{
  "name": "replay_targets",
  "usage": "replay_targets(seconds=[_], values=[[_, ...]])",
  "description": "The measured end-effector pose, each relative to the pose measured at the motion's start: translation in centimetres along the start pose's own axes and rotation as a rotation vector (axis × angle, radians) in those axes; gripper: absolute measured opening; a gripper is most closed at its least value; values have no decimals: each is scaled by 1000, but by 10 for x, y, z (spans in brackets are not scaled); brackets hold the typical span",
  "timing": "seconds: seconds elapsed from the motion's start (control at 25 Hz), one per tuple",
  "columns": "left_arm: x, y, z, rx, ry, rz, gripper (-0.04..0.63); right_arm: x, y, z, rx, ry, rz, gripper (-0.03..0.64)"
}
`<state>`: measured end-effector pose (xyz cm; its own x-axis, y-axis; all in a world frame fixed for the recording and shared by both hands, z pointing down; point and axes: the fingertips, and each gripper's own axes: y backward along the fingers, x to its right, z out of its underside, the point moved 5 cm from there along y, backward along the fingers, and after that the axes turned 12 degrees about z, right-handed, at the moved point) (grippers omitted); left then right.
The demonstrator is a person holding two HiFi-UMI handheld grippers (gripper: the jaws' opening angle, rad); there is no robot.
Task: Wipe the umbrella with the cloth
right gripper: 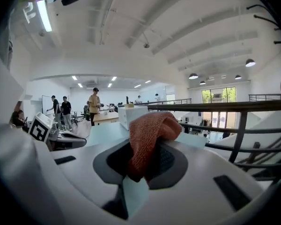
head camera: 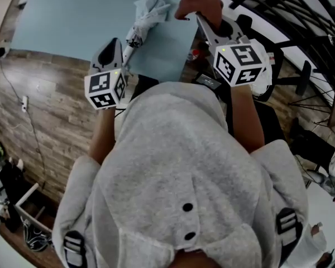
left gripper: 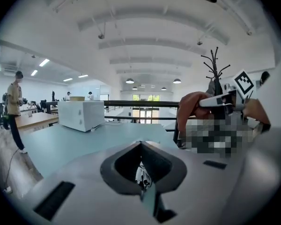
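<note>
My left tool (head camera: 123, 48) is clenched on the near end of the folded umbrella (head camera: 147, 17), which runs toward 1 o'clock over the desk (head camera: 67, 21). My right tool (head camera: 204, 22) grasps the cloth (head camera: 196, 4), at the umbrella's 3 o'clock.

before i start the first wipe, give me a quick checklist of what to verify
1. cloth clamped in right gripper: ok
2. umbrella gripped by left gripper, jaws shut on its near end: ok
3. umbrella folded up, not open: ok
4. cloth touching the umbrella: cannot tell; it sits right beside the far end
5. umbrella's far end resting on the table: cannot tell
</note>
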<state>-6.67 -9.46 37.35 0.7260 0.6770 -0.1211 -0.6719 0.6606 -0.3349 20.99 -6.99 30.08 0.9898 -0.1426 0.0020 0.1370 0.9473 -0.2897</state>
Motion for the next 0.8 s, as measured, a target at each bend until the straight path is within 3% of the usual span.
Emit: replay_targets(seconds=[0.16, 0.8], values=[[23, 8, -19, 28, -45, 18, 15, 0, 17, -7, 39, -17, 5, 78], [43, 3, -22, 21, -57, 75, 15, -3, 24, 2, 32, -23, 11, 78]])
